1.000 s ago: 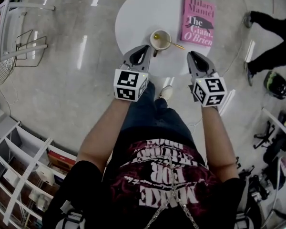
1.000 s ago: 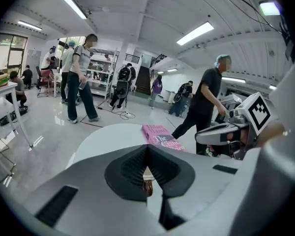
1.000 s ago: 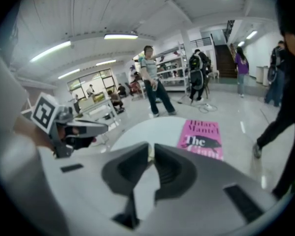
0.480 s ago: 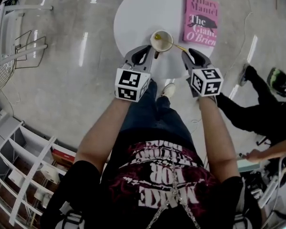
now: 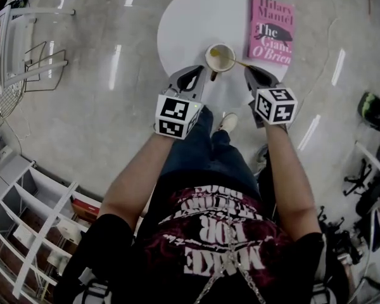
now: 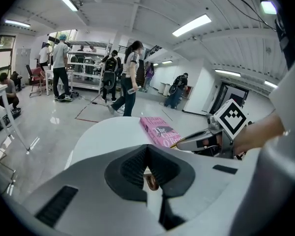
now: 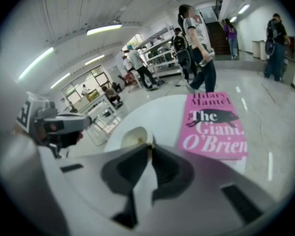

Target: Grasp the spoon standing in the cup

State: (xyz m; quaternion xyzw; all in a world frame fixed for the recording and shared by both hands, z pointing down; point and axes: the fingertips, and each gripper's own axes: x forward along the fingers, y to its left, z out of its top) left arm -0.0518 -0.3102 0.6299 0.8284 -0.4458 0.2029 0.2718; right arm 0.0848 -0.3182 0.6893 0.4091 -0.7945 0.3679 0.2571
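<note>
While spoon (image 5: 235, 61) leans in cup (image 5: 219, 58) on round white table (image 5: 190, 18), gold handle slants toward right gripper (image 5: 251, 73).
- Right jaws pressed together; handle end right at tips, pinch unconfirmed.
- Left gripper (image 5: 199, 75) closed on brown piece, likely cup handle (image 5: 212, 75).
- Recommended: part right jaws, straddle handle further in, close squarely. Avoid tipping cup.

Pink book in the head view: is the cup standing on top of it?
No, the cup stands on the white round table beside the pink book, clear of its cover.
</note>
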